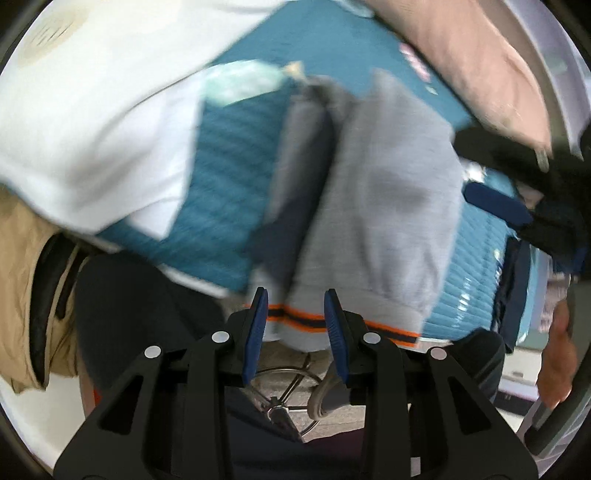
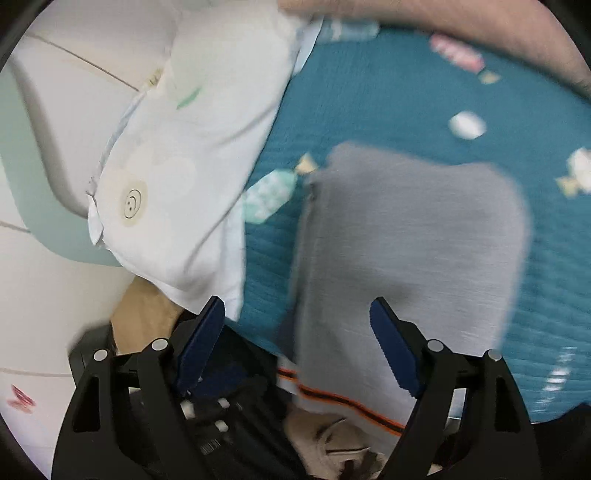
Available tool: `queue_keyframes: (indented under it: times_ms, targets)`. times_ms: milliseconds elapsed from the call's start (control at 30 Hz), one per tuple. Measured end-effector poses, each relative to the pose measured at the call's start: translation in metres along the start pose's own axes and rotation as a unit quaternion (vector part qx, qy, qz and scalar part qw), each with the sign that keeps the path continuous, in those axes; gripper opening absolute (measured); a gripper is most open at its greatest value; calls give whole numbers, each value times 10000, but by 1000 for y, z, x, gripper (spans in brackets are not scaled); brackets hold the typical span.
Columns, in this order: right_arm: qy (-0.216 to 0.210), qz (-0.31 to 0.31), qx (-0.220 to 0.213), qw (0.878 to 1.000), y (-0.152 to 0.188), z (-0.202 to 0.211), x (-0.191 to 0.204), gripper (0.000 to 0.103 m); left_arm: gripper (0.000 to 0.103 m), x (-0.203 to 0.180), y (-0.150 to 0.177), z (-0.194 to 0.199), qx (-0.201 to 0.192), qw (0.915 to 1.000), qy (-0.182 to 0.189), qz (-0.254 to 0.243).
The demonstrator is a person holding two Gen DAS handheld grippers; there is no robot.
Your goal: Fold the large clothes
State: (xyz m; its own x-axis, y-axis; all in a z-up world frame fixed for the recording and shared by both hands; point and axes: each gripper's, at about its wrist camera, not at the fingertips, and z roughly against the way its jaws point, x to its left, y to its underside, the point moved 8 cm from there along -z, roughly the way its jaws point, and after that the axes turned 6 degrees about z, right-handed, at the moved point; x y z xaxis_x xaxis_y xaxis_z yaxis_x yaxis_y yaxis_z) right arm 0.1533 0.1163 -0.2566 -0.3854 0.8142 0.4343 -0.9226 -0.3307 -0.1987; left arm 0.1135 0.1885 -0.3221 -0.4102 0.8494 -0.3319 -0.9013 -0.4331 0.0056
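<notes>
Left gripper [image 1: 295, 314] jaws pinch the orange-striped hem of the grey knit sweater [image 1: 373, 206], low centre, anchoring it on the teal quilted bed [image 1: 225, 199]. Right gripper [image 2: 299, 350] jaws spread, holding nothing.

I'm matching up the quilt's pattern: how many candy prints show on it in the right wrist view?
5 candy prints: mint beside the grey garment, pink at top, white below it, one at right edge, one top centre. Others may be hidden.

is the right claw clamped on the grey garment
No, the right claw stands wide open, its blue pads clear of the grey garment lying on the teal quilt.
</notes>
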Motion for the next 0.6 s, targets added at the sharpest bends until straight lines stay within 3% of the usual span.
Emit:
queue_keyframes:
  times_ms: [67,200,300,333,367,433,500,600]
  targets:
    - [401,15,-60,9992,19,19,-20,71,32,-18,-2,-4,38,9998,46,-197]
    - [561,-173,73,9982,56,19,-44,34,31,-44,0,-20,180,9982,-11,-565]
    - [606,-288,312,9973,82,3,-57,16,12,-43,3,-39,352,9963,-331,-716]
    - [543,-321,449,9970,88,-5,-59,11,11,-40,5,-47,436,9952,-452,-746]
    - [494,-361,575,9965,96,-10,-59,9,11,-36,8,-53,516,9943,-549,-758]
    - [495,-419,880,9940,110,-32,-63,8,10,-14,16,-76,800,9886,-1087,-668]
    - [749,-546,1072,9899,122,-67,-81,0,10,2,22,-100,974,9892,-1025,-375]
    - [549,-886,998,9895,121,-79,-90,0,10,2,20,-97,946,9907,-930,-292]
